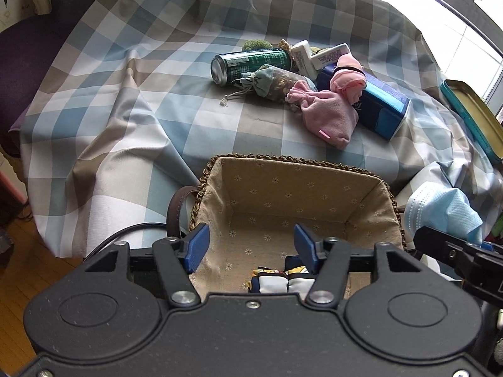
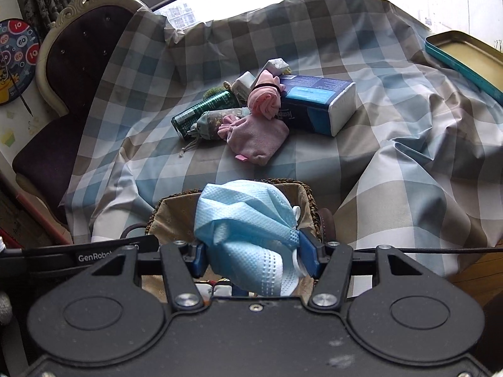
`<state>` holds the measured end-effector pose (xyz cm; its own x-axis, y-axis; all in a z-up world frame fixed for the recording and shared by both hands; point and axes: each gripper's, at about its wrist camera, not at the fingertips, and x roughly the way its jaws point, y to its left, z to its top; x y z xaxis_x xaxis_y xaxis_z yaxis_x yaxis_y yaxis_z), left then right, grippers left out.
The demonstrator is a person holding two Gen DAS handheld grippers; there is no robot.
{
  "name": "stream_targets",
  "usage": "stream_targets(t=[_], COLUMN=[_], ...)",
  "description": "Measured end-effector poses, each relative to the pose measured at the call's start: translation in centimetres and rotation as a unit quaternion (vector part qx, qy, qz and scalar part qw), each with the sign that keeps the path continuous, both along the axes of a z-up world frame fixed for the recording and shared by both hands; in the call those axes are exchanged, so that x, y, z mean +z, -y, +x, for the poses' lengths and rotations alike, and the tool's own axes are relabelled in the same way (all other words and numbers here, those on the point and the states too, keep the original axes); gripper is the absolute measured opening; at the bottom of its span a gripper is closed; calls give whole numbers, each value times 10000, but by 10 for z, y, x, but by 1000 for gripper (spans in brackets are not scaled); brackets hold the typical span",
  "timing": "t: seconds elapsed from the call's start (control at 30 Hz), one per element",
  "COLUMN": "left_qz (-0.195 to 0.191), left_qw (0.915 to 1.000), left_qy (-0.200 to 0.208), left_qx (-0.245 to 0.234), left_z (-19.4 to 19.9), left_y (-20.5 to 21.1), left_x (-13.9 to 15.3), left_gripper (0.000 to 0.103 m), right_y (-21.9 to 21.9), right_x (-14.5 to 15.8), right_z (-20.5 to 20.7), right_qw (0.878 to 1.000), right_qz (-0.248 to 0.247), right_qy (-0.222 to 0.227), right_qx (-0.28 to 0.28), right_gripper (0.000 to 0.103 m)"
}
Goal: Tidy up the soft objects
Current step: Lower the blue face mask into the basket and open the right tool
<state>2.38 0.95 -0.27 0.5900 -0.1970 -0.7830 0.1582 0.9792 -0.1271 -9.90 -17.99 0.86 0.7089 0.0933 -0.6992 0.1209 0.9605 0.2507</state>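
the left gripper (image 1: pixel 251 245) hangs over the near end of a woven basket (image 1: pixel 301 160) lined with tan flowered cloth, its 2 blue pads apart with nothing pressed between them. below the pads, on the basket floor at its near edge, lies a folded cloth (image 1: pixel 279 282) patterned in white, navy and yellow; the pads do not touch it.

the right gripper (image 2: pixel 253 253) is closed on a crumpled light blue face mask (image 2: pixel 248 235), both blue pads pressing its sides. the mask bulges above the fingers and hangs over the same basket (image 2: pixel 309 201), whose rim shows on either side of it. in the left wrist view the mask (image 1: pixel 446 213) sits at the right edge, just beyond the basket's right rim.

the basket stands on a table covered by a checked blue, tan and white cloth (image 1: pixel 125 100). farther back on it lies a cluster of things: a green drink can (image 1: pixel 248 64) on its side, a drawstring pouch (image 1: pixel 276 83) against the can, a pink fleece pouch (image 1: pixel 327 113), a rolled pink cloth (image 1: pixel 347 83) bound with a dark band and resting on a blue tissue pack (image 1: pixel 377 106), and 2 small white packets (image 1: pixel 314 56) behind. a teal tin lid (image 1: pixel 468 116) lies at the far right, well apart from the cluster.
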Motion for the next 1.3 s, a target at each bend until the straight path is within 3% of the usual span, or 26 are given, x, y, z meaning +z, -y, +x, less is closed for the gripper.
stream_targets(t=[0.13,0.23,0.33,0.47,0.57,1.3], left_qz=[53,38,51,40,32,101], left_qw=[10000,10000,10000,10000,10000,9999], left_qy=[3,-11,6,6,-14,-8], left_qx=[-11,0,18,29,32,14], left_z=[-2,-2,-3,-3,-3,-4], left_y=[1,0,-1,-2,-3,-2], left_x=[-1,-3,-3,-3,-4,-6], left_gripper=[60,69,69,69,69,69], right_y=[-4,-5,-5,-5,-4,-3], right_x=[-1,-2,-2,-4,-5,-9], right_z=[2,3,4,5,5,6], right_qw=[9999,9999,9998,9998,9999,9998], right_qz=[-111,-148,-179,-170,-120,-117], right_qy=[-26,-16,-2,-39,-34,-100], right_qx=[13,3,-46,-69,-63,-103], right_gripper=[58,59,70,72,78,79])
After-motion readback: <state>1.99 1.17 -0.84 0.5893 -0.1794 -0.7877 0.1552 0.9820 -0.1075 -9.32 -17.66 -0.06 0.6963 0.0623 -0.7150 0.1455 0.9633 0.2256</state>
